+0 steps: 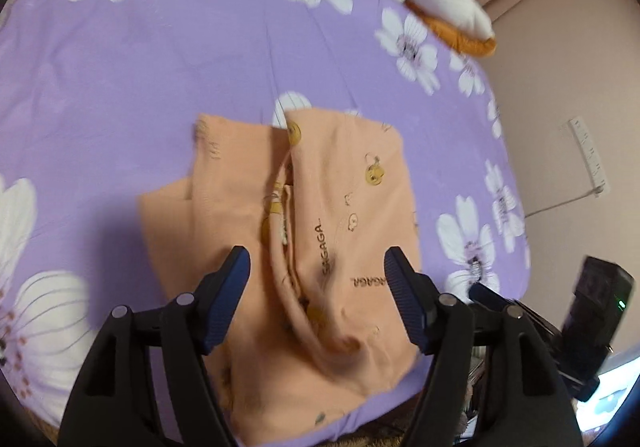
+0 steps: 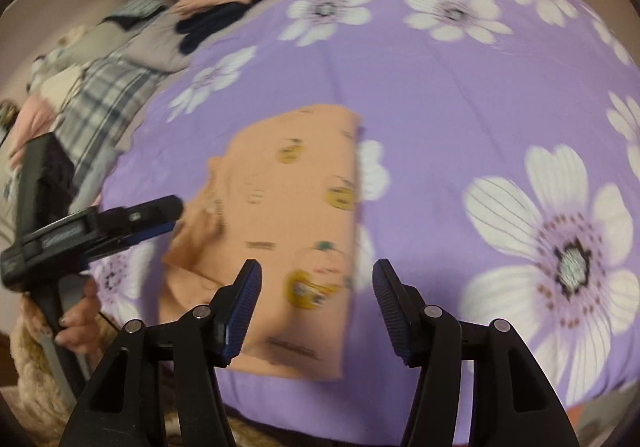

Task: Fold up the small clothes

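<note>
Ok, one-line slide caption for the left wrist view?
Open left gripper above a partly folded peach garment on a purple floral bedsheet.

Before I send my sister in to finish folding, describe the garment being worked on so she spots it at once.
Look at the bed with the purple floral sheet. Near its front edge, just ahead of both open grippers, lies the peach garment, partly folded. It is the only peach piece on the purple sheet, printed with small yellow cartoon faces and dark lettering, unlike the plaid and dark clothes heaped at the bedside.
</note>
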A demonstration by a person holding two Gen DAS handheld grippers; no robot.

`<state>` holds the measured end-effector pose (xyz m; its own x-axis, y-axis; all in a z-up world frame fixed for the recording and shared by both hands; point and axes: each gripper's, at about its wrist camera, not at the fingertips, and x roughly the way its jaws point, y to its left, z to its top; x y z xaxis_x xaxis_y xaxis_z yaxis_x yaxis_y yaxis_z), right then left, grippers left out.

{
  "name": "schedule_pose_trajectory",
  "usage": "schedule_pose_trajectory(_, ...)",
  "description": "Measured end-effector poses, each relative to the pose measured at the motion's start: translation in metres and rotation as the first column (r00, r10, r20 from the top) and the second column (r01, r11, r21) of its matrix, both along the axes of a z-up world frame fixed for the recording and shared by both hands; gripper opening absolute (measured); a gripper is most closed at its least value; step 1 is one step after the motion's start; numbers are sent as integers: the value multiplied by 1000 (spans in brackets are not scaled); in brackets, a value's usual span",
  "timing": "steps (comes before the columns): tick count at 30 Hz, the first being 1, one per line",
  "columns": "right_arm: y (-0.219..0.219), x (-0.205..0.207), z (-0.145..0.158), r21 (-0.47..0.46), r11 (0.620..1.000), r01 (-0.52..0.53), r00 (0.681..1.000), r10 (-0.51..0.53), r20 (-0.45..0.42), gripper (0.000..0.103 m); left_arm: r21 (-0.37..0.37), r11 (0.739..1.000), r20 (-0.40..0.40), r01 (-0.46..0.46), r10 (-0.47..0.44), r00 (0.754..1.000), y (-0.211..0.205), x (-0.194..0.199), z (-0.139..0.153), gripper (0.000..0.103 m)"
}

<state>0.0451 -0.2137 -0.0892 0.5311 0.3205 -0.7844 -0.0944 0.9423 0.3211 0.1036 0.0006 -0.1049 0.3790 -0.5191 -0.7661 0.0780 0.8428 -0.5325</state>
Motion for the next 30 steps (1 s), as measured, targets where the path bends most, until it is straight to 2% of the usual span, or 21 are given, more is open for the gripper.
schedule_pose_trajectory(2,-6,-4,-3,2,1000,23,1000,-23,-10,58,-6,1000,-27,13,-13,1000,-8,6,-9,65)
schedule_pose_trajectory(4,-12,-7,-6,-5,999,48,999,-48,-20,58,-23,1000,-65,14,-16,998,-15,11,-18,58)
schedule_pose_trajectory(7,-23,-9,-12,-6,997,81,996,-81,-40,58,14,1000,-53,17,-16,998,-21,11,-19,48)
schedule_pose_trajectory(8,-26,-10,-13,-2,996,87,995,-87,-44,58,20,1000,-52,18,-17,998,-21,11,-20,41)
schedule_pose_trajectory(9,-28,-10,-15,3,996,92,995,-92,-49,58,29,999,-53,15,-13,999,-22,11,-21,28)
schedule_pose_trajectory(12,-30,-10,-19,10,995,101,993,-100,-64,58,7,1000,-57,-3,4,998,-18,9,-23,15)
schedule_pose_trajectory(15,-29,-7,-22,12,995,97,992,-95,-77,58,-2,999,-24,-35,35,999,-14,0,-13,14)
schedule_pose_trajectory(22,-25,-7,-20,13,997,81,994,-80,-69,58,9,999,54,-42,41,998,-4,-26,28,14)
schedule_pose_trajectory(26,-20,-4,-19,11,998,64,996,-63,-62,58,36,998,67,-54,52,996,7,-35,34,14)
schedule_pose_trajectory(30,-15,-1,-21,9,999,48,997,-47,-67,58,72,995,51,-75,71,996,18,-38,21,14)
